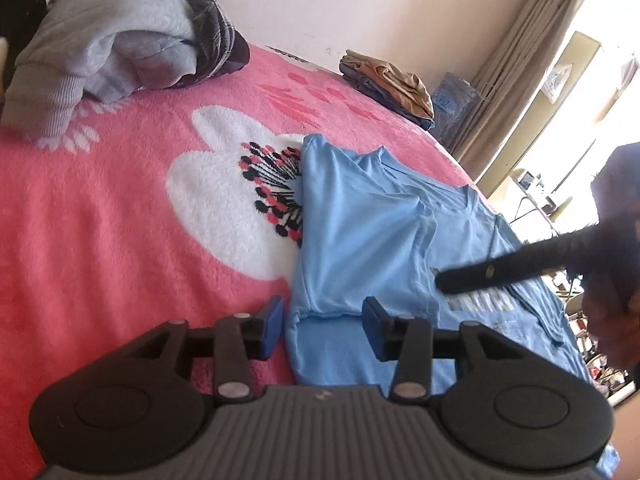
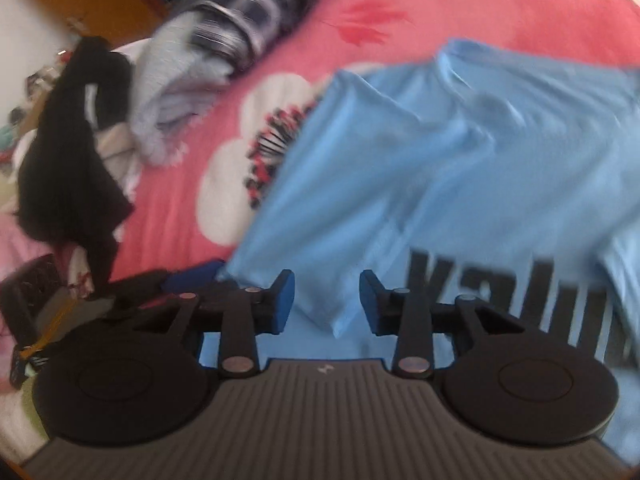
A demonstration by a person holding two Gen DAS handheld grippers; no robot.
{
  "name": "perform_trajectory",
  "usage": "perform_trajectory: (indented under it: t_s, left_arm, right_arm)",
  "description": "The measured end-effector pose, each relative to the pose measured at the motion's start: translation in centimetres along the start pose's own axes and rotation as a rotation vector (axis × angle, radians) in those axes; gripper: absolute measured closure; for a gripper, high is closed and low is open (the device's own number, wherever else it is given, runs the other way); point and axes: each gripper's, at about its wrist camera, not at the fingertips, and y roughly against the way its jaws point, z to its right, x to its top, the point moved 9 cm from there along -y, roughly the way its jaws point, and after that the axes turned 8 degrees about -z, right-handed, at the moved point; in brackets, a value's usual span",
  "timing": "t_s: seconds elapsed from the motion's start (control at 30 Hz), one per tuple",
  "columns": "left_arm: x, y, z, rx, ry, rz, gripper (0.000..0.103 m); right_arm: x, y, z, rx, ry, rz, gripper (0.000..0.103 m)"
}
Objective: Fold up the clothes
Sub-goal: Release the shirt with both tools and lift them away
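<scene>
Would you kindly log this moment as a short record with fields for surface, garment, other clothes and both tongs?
surface: pink flowered blanket
garment: light blue T-shirt, lying on the blanket, one side folded over
other clothes: grey sweatshirt heap; folded stack at the far edge
left tongs: open, over the T-shirt's edge, holding nothing
right tongs: open, over the T-shirt, view blurred

A light blue cotton T-shirt (image 1: 360,232) with dark block lettering lies on a pink fleece blanket (image 1: 120,220) printed with a white flower with black and red stamens, beside a pale grey knitted sweater (image 1: 104,40), a dark plaid garment (image 1: 218,40), and folded tan and navy clothes (image 1: 392,84).
</scene>
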Motion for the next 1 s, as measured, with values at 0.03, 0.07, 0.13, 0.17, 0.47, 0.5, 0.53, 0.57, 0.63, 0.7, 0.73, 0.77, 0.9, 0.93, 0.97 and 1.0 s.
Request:
perform_trajectory:
  t_s: [0.03, 0.07, 0.13, 0.17, 0.47, 0.5, 0.53, 0.57, 0.63, 0.7, 0.73, 0.77, 0.9, 0.93, 0.97, 1.0]
  left_arm:
    - [0.0, 0.0, 0.0, 0.003, 0.002, 0.001, 0.058]
    - [0.0, 0.1, 0.0, 0.007, 0.002, 0.001, 0.058]
    - [0.0, 0.1, 0.1, 0.016, 0.001, -0.002, 0.059]
    - [0.0, 0.1, 0.1, 0.022, -0.001, -0.004, 0.059]
    - [0.0, 0.3, 0.1, 0.046, -0.016, -0.004, 0.059]
    - [0.1, 0.3, 0.1, 0.048, -0.017, -0.004, 0.058]
    - [0.1, 0.3, 0.1, 0.049, -0.019, -0.004, 0.058]
    - [0.1, 0.3, 0.1, 0.051, -0.023, -0.004, 0.057]
    - [0.2, 0.4, 0.1, 0.056, -0.032, -0.003, 0.056]
    - [0.3, 0.7, 0.1, 0.062, -0.034, -0.002, 0.056]
    - [0.4, 0.9, 0.1, 0.062, -0.032, 0.001, 0.054]
    - [0.5, 1.1, 0.1, 0.061, -0.03, 0.004, 0.053]
    - [1.3, 1.1, 0.8, 0.094, -0.079, 0.014, 0.051]
    - [1.4, 0.9, 0.9, 0.12, -0.095, 0.014, 0.051]
    - [1.5, 0.5, 0.8, 0.151, -0.104, 0.008, 0.051]
    - [1.4, 0.1, 0.6, 0.186, -0.105, -0.006, 0.051]
  right_arm:
    - [-0.6, -0.3, 0.2, -0.01, -0.03, -0.008, 0.066]
    - [-1.1, -0.6, 0.5, -0.021, -0.061, -0.016, 0.066]
    - [-1.7, -1.1, 0.6, 0.005, -0.099, -0.01, 0.067]
    - [-1.9, -1.2, 0.5, 0.011, -0.112, -0.002, 0.069]
    - [-3.3, -0.7, -0.2, 0.063, -0.217, 0.012, 0.1]
    - [-3.5, -1.0, 0.1, 0.045, -0.222, 0.01, 0.1]
    - [-3.8, -1.5, 0.4, 0.042, -0.234, -0.003, 0.097]
    - [-4.1, -2.0, 0.8, 0.039, -0.247, -0.018, 0.097]
    - [-4.3, -2.0, 0.8, 0.046, -0.249, -0.018, 0.096]
    - [-4.5, -1.5, 0.7, 0.029, -0.227, -0.023, 0.093]
    - [-4.7, -1.1, 0.6, 0.013, -0.209, -0.025, 0.09]
    - [-4.6, -0.5, 0.4, -0.009, -0.176, -0.017, 0.09]
    - [-3.3, 2.0, -0.8, -0.097, -0.002, 0.082, 0.09]
    - [-2.8, 2.6, -1.2, -0.119, 0.046, 0.113, 0.09]
    - [-2.3, 2.7, -1.4, -0.131, 0.073, 0.139, 0.09]
    - [-1.8, 2.4, -1.5, -0.141, 0.091, 0.159, 0.09]
